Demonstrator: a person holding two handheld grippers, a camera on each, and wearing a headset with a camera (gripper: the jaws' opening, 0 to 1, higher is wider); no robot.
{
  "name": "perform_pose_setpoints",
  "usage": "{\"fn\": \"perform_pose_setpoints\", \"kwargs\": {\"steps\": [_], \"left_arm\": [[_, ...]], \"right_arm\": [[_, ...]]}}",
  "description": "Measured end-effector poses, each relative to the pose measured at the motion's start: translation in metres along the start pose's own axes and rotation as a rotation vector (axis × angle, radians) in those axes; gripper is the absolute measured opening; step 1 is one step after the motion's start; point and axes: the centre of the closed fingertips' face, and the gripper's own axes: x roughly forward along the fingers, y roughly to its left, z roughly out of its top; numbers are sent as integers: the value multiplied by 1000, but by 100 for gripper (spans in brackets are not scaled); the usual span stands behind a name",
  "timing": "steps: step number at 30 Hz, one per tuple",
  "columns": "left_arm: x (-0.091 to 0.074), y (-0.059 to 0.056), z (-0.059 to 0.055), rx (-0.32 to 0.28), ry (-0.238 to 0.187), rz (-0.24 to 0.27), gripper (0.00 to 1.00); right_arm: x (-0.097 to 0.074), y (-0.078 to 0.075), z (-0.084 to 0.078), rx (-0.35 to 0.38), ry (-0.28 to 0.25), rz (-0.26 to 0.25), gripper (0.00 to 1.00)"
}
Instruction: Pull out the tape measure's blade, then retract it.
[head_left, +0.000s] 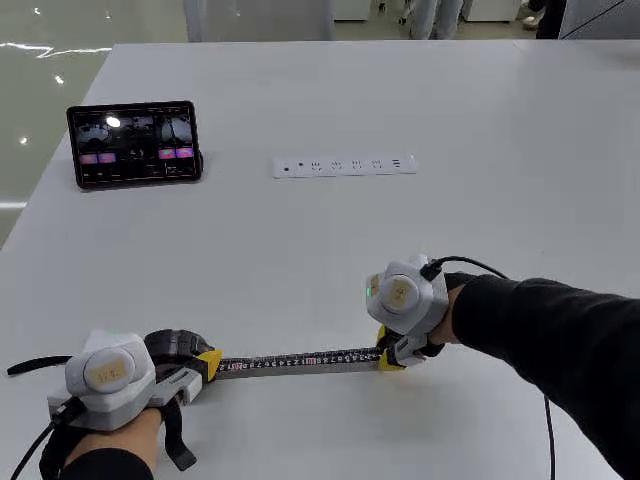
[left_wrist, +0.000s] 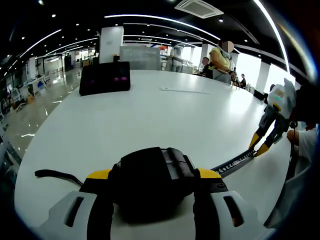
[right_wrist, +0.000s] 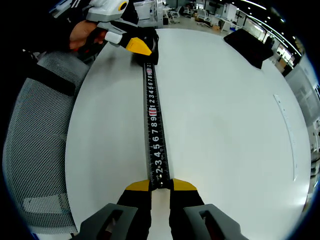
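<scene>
Tape blade stretched between two grippers on a white table.

The black tape measure was found clamped by its case between the yellow-tipped jaws of the left gripper, low on the table near its front edge. The blade was seen lying flat on the tabletop, run out from the case towards the right. Its free end was pinched between the closed jaws of the right gripper. In the right gripper view the lowest numerals were read just ahead of the jaws, rising towards the case. A dark tablet and a white power strip were noted farther back, well apart from the tape.
</scene>
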Motion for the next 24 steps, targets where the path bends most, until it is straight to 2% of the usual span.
{"fn": "perform_pose_setpoints", "kwargs": {"steps": [6, 10, 24], "left_arm": [[1, 0, 0, -4, 9, -6, 60], [1, 0, -1, -6, 17, -6, 60], [-1, 0, -1, -9, 19, -8, 60]], "right_arm": [[1, 0, 2, -11, 14, 8, 9], [1, 1, 3, 6, 18, 9, 9], [2, 3, 8, -5, 32, 11, 9]]}}
